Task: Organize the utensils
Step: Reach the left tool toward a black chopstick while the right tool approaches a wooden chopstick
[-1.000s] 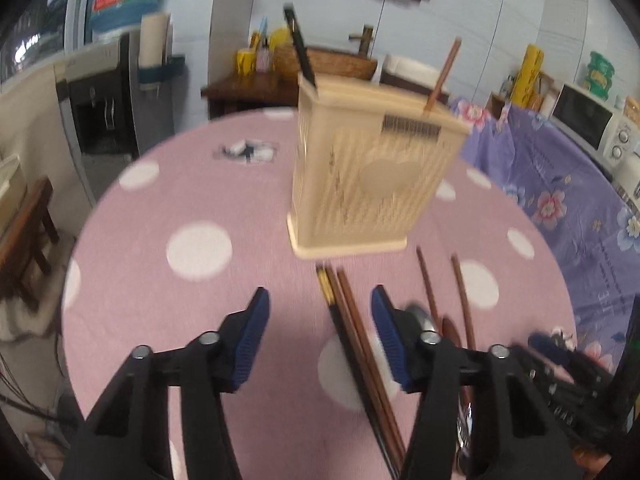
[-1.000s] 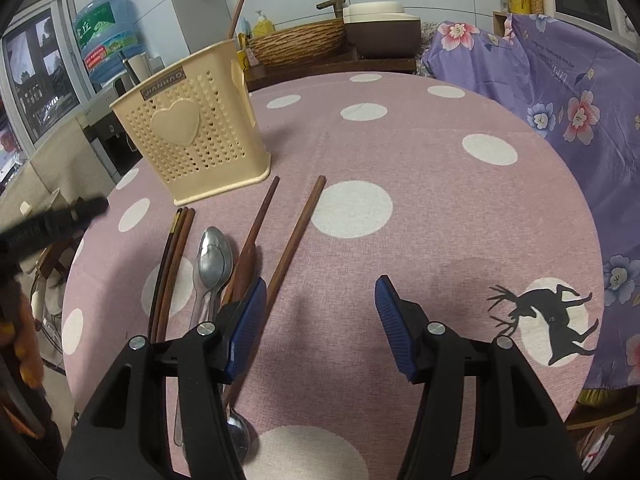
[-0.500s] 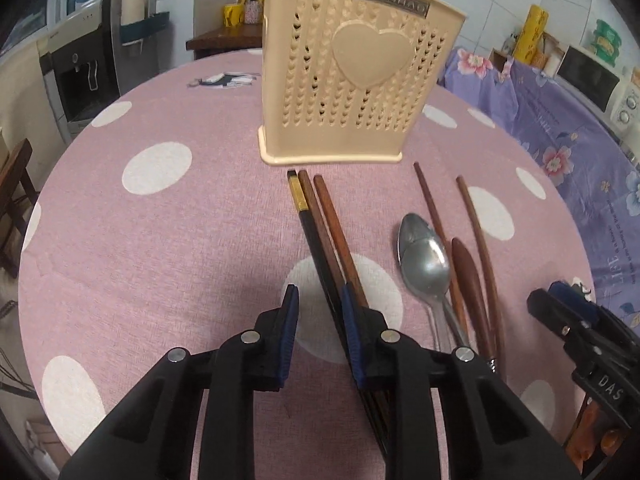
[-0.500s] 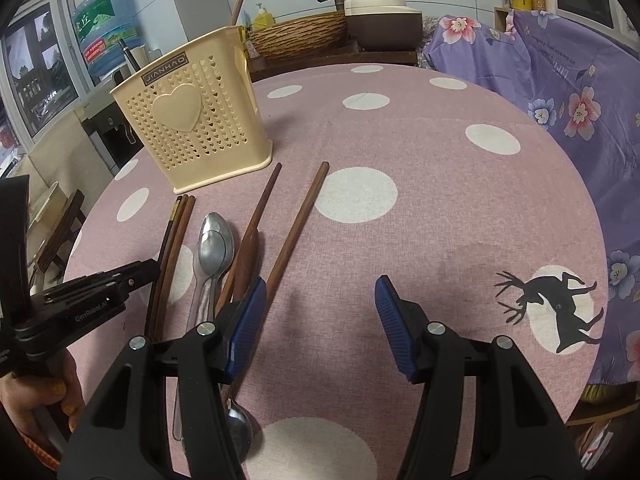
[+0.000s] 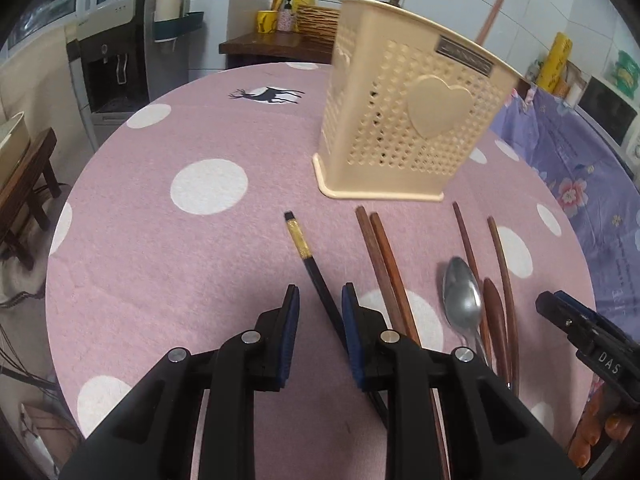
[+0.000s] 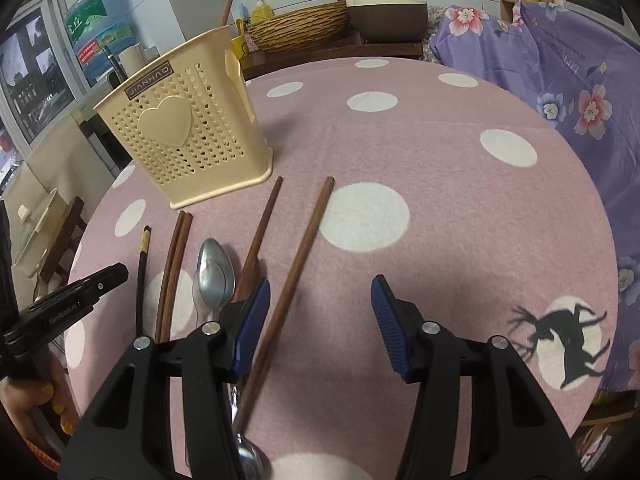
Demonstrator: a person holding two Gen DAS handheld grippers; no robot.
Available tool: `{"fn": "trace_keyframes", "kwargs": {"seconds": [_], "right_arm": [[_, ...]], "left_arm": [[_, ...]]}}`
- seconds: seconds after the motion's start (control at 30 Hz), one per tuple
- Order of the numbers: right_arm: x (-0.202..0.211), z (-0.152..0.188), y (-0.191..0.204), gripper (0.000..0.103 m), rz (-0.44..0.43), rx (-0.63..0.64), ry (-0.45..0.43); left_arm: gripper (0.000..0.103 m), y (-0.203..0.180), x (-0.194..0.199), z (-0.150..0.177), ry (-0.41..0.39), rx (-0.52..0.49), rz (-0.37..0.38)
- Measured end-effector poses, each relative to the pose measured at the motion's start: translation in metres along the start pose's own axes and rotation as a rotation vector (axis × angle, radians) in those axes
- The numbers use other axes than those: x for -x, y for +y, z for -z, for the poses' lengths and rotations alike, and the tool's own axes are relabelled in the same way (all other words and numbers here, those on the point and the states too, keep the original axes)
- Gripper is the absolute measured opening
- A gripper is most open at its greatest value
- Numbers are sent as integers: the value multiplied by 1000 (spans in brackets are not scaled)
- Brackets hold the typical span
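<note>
A cream perforated utensil holder (image 5: 400, 120) (image 6: 180, 140) stands upright on the table, with a brown stick (image 5: 490, 20) poking out of it. In front of it lie a black gold-tipped chopstick (image 5: 308, 260) (image 6: 141, 280), a brown chopstick pair (image 5: 380, 248) (image 6: 176, 256), a metal spoon (image 5: 462, 296) (image 6: 212, 272), a wooden spoon (image 5: 492, 300) and a single brown chopstick (image 6: 304, 256). My left gripper (image 5: 320, 308) is narrowed around the black chopstick. It runs along the right pad, with a gap at the left pad. My right gripper (image 6: 320, 300) is closing, its jaws astride the single brown chopstick without touching it.
A pink polka-dot cloth (image 5: 160, 260) covers the round table. A purple floral cloth (image 6: 560, 60) is draped at its right. A water dispenser (image 5: 116, 64) and a wooden stool (image 5: 24, 176) stand beyond the left edge, and a wicker basket (image 6: 300, 28) sits behind.
The left jaws narrowed from wide and sank towards the cloth. The black chopstick's tip swung left, away from the brown pair. The right gripper shifted so the single chopstick lies between its slightly narrower jaws.
</note>
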State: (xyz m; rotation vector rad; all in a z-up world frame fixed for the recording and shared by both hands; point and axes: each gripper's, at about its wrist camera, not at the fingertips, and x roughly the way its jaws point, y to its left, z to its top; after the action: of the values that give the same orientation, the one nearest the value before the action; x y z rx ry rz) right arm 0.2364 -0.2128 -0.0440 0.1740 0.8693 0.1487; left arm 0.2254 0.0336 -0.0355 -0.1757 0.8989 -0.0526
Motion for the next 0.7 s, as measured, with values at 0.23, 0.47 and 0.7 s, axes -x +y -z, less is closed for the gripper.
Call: {"fn": "trace_keyframes", "kwargs": {"seconds": [0.23, 0.47, 0.7], "right_arm": [[-21, -21, 17, 37, 74, 26, 9], [-43, -23, 22, 26, 105, 25, 68], [-60, -35, 24, 15, 104, 4, 85]], "left_arm": [[30, 4, -11, -8, 11, 51, -32], [27, -12, -27, -1, 18, 31, -60], [16, -12, -30, -11, 13, 31, -75]]}}
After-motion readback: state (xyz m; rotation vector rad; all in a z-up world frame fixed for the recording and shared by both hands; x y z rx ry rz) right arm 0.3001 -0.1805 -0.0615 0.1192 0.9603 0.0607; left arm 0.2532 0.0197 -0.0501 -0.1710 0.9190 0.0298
